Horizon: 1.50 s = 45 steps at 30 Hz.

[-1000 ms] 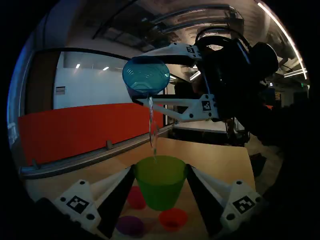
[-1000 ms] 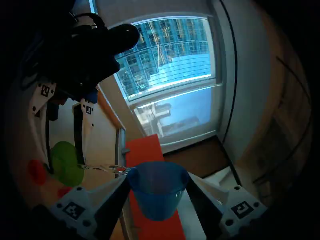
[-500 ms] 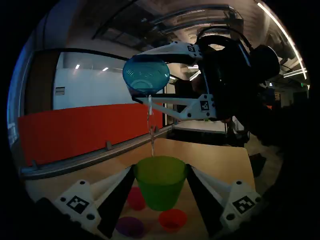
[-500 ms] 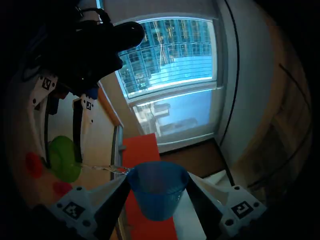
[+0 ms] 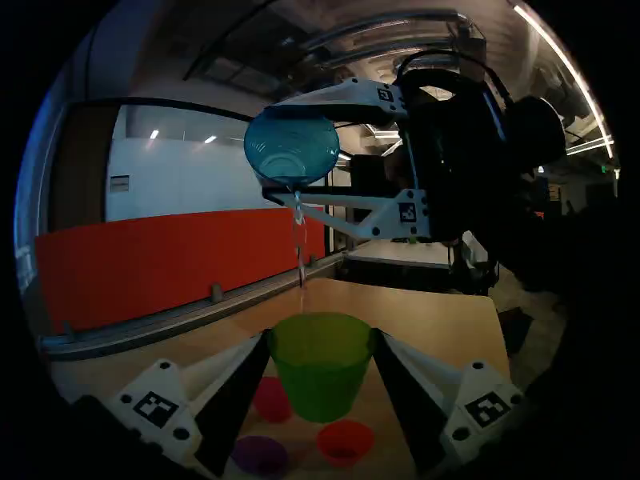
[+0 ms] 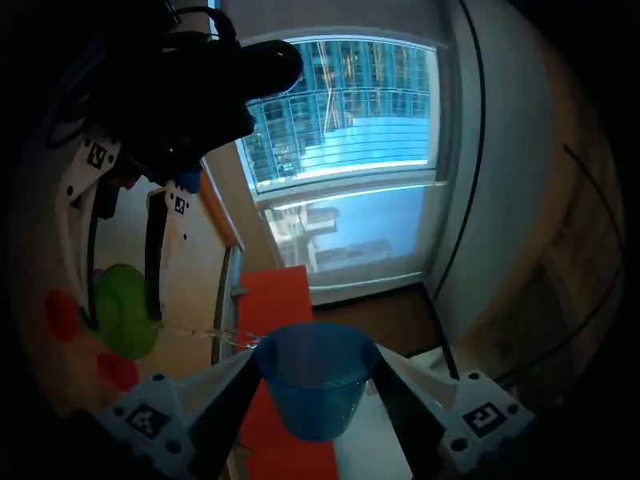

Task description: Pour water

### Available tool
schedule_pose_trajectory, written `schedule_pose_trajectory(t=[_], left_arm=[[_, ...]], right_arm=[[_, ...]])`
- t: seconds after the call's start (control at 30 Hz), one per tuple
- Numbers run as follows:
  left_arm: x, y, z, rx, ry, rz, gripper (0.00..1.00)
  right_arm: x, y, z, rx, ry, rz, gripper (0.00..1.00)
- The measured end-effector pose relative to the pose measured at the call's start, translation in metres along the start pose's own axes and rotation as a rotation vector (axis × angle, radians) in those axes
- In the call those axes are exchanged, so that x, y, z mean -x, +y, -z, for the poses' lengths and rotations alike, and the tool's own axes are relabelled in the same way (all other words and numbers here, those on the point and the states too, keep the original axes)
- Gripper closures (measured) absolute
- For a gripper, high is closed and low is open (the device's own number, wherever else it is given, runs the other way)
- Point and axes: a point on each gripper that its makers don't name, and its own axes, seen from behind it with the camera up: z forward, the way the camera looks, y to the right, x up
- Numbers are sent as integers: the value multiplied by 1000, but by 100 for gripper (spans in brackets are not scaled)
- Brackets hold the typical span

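Observation:
In the left gripper view my left gripper [image 5: 320, 364] is shut on an upright green cup [image 5: 321, 370] above the wooden table [image 5: 432, 314]. Higher up, the right gripper [image 5: 298, 172] holds a blue cup [image 5: 291, 149] tipped on its side, its mouth facing me. A thin stream of water [image 5: 300, 252] falls from its rim into the green cup. In the right gripper view my right gripper [image 6: 316, 384] is shut on the blue cup [image 6: 316, 388]. Water [image 6: 210, 335] runs from its rim to the green cup [image 6: 126, 312], held by the left gripper [image 6: 124, 264] at the left.
Small red [image 5: 345, 442], purple [image 5: 261, 454] and pink [image 5: 274, 398] cups lie on the table under the green cup. An orange panel [image 5: 160, 260] with a rail runs along the table's far side. A big window [image 6: 352, 160] fills the background of the right gripper view.
The blue cup has tipped a little further and risen slightly. The water stream has thinned. The green cup has stayed in place.

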Motion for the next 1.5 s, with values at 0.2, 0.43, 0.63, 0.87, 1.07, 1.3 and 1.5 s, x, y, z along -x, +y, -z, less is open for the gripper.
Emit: schedule_pose_trajectory(t=[0.2,0.43,0.63,0.87,1.07,1.3,1.5], left_arm=[[-2,-1,0,-1,5,3,11],[-5,1,-2,0,8,1,11],[-6,2,-3,1,11,0,11],[-7,1,-4,0,14,4,11],[-6,1,-5,-1,14,4,11],[-6,0,-5,-2,14,8,11],[-6,0,-6,-1,14,9,11]], right_arm=[[-2,3,1,8,1,17,9],[-6,6,2,21,1,47,9],[-13,7,3,25,5,73,9],[-20,9,3,35,8,121,9],[-27,9,2,40,13,149,9],[-37,10,2,46,19,181,9],[-44,8,2,50,25,207,9]])
